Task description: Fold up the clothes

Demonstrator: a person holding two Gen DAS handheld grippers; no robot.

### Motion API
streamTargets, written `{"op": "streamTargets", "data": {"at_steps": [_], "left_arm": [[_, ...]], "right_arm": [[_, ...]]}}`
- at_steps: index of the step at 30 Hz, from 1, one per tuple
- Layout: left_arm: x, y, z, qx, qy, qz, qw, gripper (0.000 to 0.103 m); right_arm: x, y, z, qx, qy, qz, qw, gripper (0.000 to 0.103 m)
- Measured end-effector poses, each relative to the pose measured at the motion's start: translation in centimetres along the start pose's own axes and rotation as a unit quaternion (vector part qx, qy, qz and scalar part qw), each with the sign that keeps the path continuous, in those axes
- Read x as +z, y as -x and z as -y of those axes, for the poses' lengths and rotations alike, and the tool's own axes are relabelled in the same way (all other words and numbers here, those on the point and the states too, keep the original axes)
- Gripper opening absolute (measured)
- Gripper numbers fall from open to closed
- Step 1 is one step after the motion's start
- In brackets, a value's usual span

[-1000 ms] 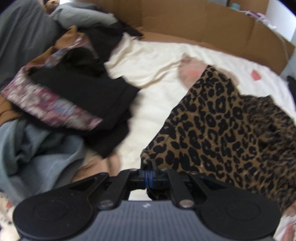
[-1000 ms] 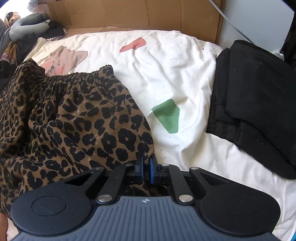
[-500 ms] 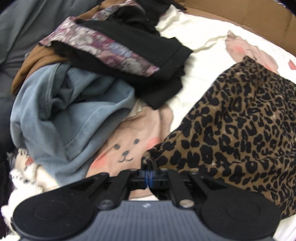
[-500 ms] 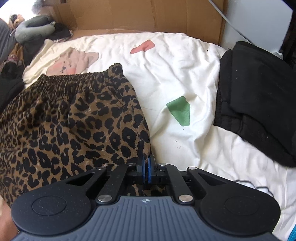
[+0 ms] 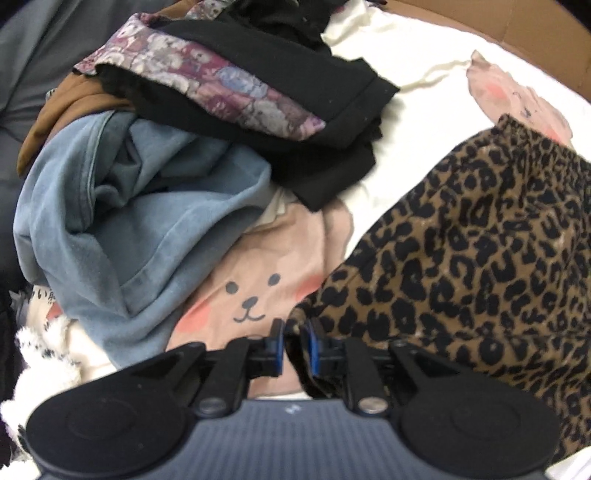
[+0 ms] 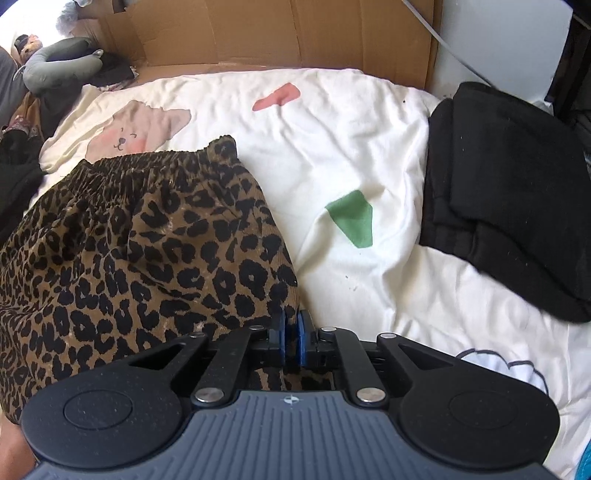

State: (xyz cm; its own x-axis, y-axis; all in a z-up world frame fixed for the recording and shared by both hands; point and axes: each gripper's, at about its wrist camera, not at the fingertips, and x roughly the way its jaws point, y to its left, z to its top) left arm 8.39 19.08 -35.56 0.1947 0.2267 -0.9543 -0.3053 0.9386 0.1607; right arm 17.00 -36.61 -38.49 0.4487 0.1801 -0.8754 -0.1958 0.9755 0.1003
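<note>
A leopard-print skirt (image 6: 147,251) lies spread on the white bedsheet (image 6: 369,140), elastic waistband toward the far side. In the right wrist view my right gripper (image 6: 291,332) is shut on the skirt's near right hem corner. In the left wrist view the skirt (image 5: 480,258) fills the right side. My left gripper (image 5: 294,339) is at its near left corner, fingers a little apart, with the corner lying loosely between them over a bear-face print (image 5: 255,299) on the sheet.
A heap of unfolded clothes lies to the left: a light blue garment (image 5: 129,221), black fabric with a floral band (image 5: 236,88) and a brown piece (image 5: 66,107). Folded black clothes (image 6: 509,184) sit at the right. Cardboard (image 6: 295,33) walls the bed's far side.
Both grippers pulled the skirt toward the near side and it now lies flatter. The left gripper's fingers, pinched tight before, have parted slightly at the corner.
</note>
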Motion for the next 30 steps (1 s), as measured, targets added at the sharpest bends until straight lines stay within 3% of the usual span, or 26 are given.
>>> {"op": "streamTargets", "data": {"at_steps": [5,7,8,9,16,20,24,30], "left_arm": [[1.4,1.0,0.7,-0.015,-0.001,0.02,0.9997,0.015],[1.9,1.2,1.1,-0.021,-0.001,0.029,0.9994,0.015],[2.2,1.2,1.3,-0.025,-0.001,0.033,0.9991,0.015],[2.5,1.2,1.6,-0.029,-0.003,0.038,0.9988,0.017],[5.2,0.5,4.4,-0.065,-0.025,0.069,0.9952,0.019],[7.0,0.0,6.2,-0.097,-0.039,0.088,0.9906,0.034],[8.1,-0.7,8.5,-0.113,-0.063,0.106,0.9859,0.043],[9.8,-2.8,11.1,-0.139,-0.088,0.119,0.9792,0.044]], "right_arm": [[0.4,0.2,-0.3,0.004,0.005,0.007,1.0,0.007],[0.4,0.4,-0.4,0.009,0.006,0.017,1.0,0.022],[0.5,0.6,-0.5,0.009,0.007,0.023,1.0,0.036],[0.6,0.7,-0.6,0.009,0.006,0.028,1.0,0.042],[2.1,-0.1,-1.3,0.017,0.029,0.031,0.999,0.043],[3.6,-0.8,-1.7,0.022,0.044,0.041,0.998,0.043],[5.1,-1.8,-2.4,0.023,0.067,0.044,0.997,0.043],[7.1,-3.9,-3.4,0.027,0.081,0.049,0.995,0.043]]}}
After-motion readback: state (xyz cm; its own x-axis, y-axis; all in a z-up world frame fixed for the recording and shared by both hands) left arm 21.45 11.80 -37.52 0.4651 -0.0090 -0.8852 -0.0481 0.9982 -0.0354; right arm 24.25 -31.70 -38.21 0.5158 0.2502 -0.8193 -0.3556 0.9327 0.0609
